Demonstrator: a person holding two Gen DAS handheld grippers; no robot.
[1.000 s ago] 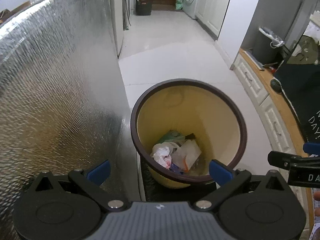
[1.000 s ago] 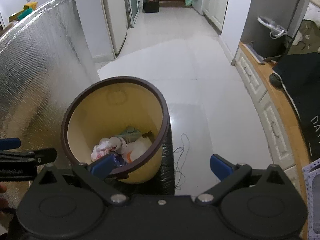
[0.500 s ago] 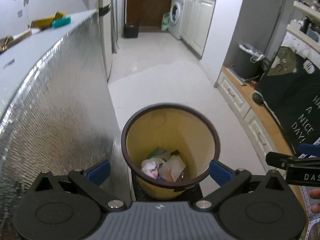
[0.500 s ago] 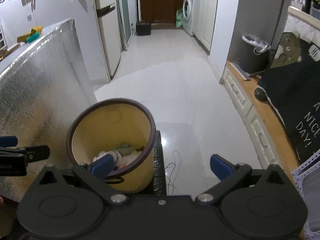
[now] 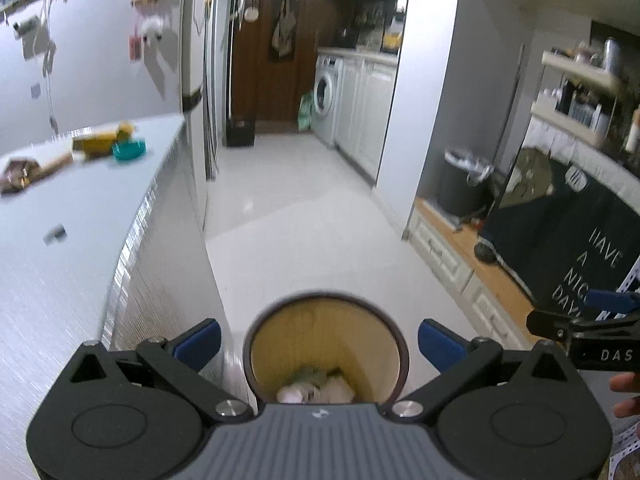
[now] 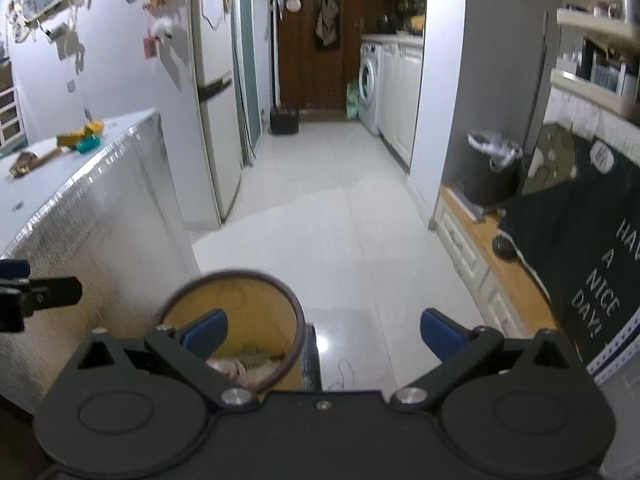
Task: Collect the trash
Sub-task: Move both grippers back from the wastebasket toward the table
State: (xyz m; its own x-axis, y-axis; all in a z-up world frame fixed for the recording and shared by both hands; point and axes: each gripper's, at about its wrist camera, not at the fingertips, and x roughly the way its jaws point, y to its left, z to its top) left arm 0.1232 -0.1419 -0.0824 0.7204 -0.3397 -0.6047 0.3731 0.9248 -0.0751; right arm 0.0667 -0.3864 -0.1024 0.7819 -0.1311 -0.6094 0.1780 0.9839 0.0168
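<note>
Left claw [image 5: 319,344] and right claw [image 6: 324,332], both spread wide and empty, above the yellow bin [image 5: 372,344] on the floor, crumpled trash [image 5: 316,390] at its bottom, beside the foil-sided worktop [image 5: 80,220]; washing machine [image 5: 326,98] beyond.

The white tiled floor [image 5: 304,216] carries the yellow waste bin [image 5: 326,344] with its dark rim — it stands close against the foil-clad side of the tabletop [image 5: 80,216]. Crumpled white trash [image 5: 316,390] lies in the bin's bottom. Toward the tabletop's far edge sit a teal dish [image 5: 129,149], yellow items [image 5: 102,140] and a blurred brown clutter [image 5: 20,170] — details unclear.
</note>
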